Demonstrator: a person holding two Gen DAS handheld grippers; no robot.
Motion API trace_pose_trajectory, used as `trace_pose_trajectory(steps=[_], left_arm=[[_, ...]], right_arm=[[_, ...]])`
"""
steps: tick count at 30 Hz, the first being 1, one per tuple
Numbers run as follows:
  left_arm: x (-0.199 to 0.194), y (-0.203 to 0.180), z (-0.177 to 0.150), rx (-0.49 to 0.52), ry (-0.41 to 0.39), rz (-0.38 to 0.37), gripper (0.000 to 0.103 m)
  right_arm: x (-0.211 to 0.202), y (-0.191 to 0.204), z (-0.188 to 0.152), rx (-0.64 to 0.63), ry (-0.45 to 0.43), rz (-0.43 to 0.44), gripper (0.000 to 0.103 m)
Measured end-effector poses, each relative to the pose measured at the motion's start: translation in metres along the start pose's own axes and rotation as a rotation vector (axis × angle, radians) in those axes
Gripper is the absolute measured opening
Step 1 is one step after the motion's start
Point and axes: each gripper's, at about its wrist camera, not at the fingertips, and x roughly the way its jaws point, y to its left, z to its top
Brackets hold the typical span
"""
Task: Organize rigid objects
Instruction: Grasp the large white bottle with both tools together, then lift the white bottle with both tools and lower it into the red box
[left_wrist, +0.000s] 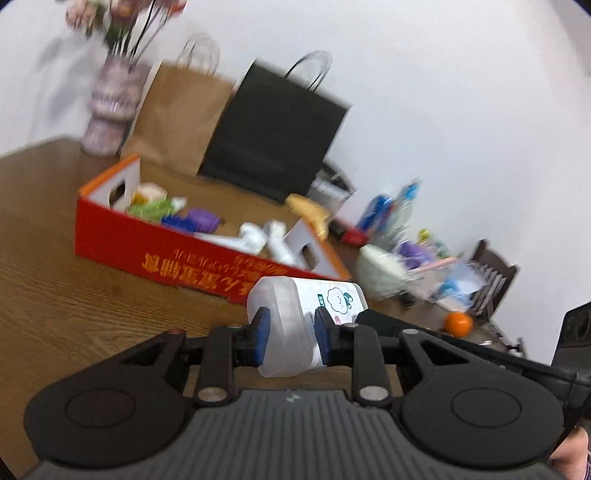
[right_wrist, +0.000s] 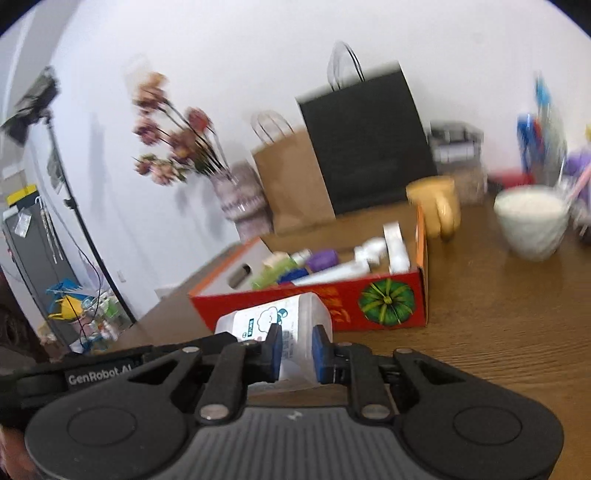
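Translucent white plastic bottle (left_wrist: 295, 317) with cartoon cloud label, lying sideways, clamped by left tool (left_wrist: 291, 334) and right tool (right_wrist: 297, 349), red box (right_wrist: 369, 306) just behind, wooden desk (right_wrist: 498, 332)

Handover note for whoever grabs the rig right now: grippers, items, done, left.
Left gripper: shut on the white bottle, near one end.
Right gripper: shut on the same bottle, other end. The bottle lies sideways between both, just in front of the red box.
Done: several items already in the box, including a purple piece and white tubes.
Left: get the bottle into the box; the orange, white bowl and clutter beyond are still out on the table. Frames are blurred.
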Motion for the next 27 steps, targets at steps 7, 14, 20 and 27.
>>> trace_pose_trajectory(steps=[7,14,20,27], left_arm=[[-0.095,-0.028,-0.016,0.084,-0.124,-0.037,0.026],[-0.149,-0.04,-0.024,0.116,-0.185,-0.066,0.026],[-0.174,-0.046,-0.03,0.123,-0.219,-0.08,0.026],[-0.165,-0.049,-0.021,0.152,-0.237,-0.094,0.026]], right_arm=[[-0.09,0.073,-0.037,-0.104,-0.178,-0.039,0.017],[-0.14,0.107,-0.05,-0.124,-0.254,-0.025,0.016],[-0.16,0.119,-0.055,-0.138,-0.282,-0.022,0.016],[-0.156,0.111,-0.044,-0.117,-0.301,-0.017,0.016]])
